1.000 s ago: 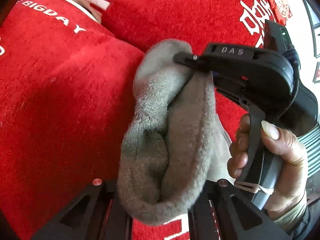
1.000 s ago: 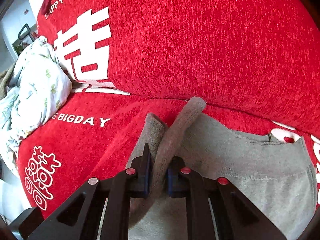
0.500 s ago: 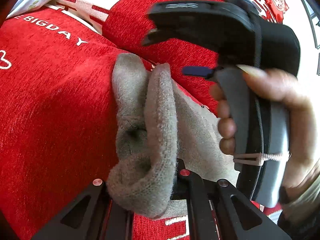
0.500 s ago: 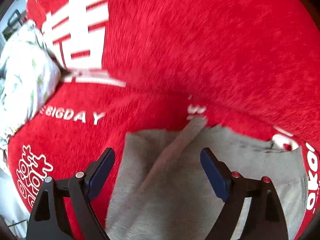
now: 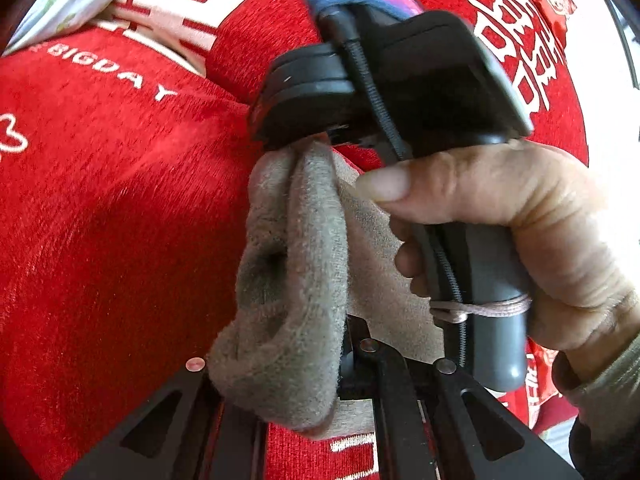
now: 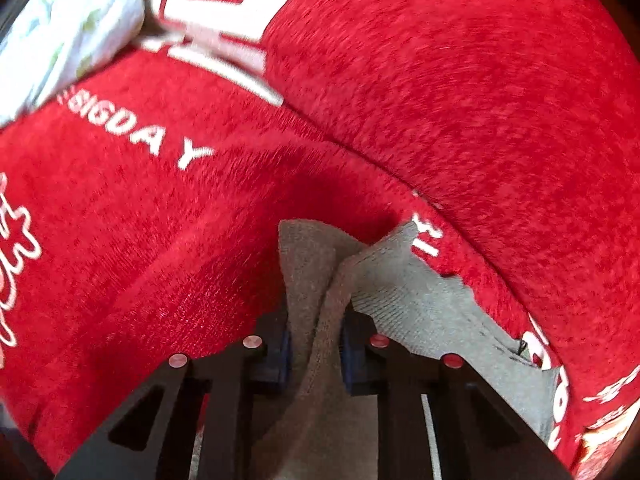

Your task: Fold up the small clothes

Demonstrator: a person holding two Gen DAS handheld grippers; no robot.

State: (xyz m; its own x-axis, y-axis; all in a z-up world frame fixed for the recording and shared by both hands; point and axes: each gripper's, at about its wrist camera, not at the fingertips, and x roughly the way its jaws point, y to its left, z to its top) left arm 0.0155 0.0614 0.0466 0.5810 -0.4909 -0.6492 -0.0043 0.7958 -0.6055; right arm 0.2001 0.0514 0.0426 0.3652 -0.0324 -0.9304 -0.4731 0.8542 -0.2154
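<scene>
Spread beneath everything: a red sofa cover [image 6: 440, 80] with white lettering. Bunched and lifted off it, not yet folded flat: the grey garment [image 5: 296, 280], pinched tight in the left gripper [image 5: 344, 364]. Closing on a raised ridge of it, the right gripper [image 6: 316, 356].

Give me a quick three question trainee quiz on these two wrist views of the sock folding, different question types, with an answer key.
1. True or false: the fuzzy grey sock lies on a blue cover.
2. What sits between the right gripper pads: A a raised fold of the sock, B the white floral cloth, C nothing?
3. Fill in: the left gripper is ____ on the bunched end of the sock.

Key: 1 false, the plush cover is red with white lettering. 2 A; its jaws are closing. 3 shut.
</scene>
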